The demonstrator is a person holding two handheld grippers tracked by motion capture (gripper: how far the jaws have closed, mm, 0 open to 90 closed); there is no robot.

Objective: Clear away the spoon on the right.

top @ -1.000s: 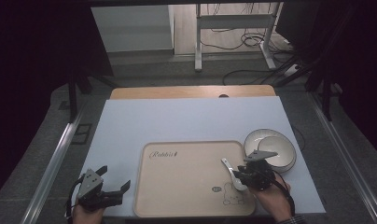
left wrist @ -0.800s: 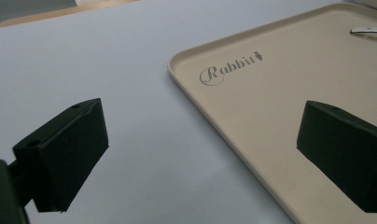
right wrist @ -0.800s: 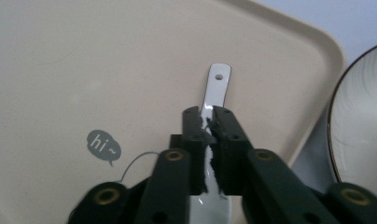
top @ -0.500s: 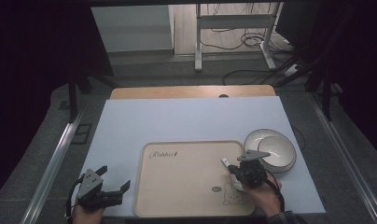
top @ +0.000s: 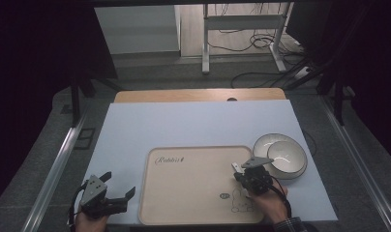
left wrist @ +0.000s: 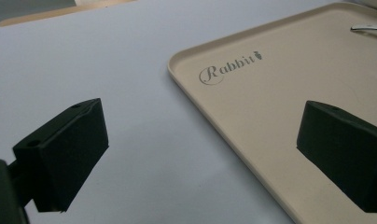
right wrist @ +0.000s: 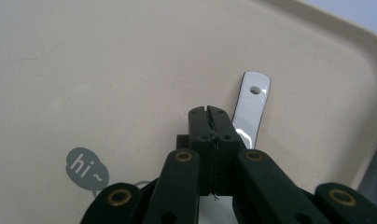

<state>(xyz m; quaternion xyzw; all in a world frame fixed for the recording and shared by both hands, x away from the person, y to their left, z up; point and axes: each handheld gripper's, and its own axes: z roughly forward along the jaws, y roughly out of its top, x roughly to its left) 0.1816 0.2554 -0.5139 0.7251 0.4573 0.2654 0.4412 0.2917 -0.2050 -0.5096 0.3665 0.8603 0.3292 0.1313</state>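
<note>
Right hand-held gripper [right wrist: 209,111]: jaws pinched shut beside white spoon [right wrist: 252,106], flat on beige tray [right wrist: 130,70]; left hand-held gripper [top: 117,189] wide, idle. Risk: thin handle skids free unpinched

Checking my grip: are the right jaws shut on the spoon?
Shut: the right gripper has its jaws pressed together over the spoon handle on the tray.

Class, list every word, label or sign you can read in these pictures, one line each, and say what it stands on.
"Rabbit", in grey script with a small carrot sign after it: on the beige tray, near one corner.
"hi~", in a grey speech bubble: on the tray's floor, beside the right gripper.
The rabbit drawing beside that bubble bears no readable words in the high view.
</note>
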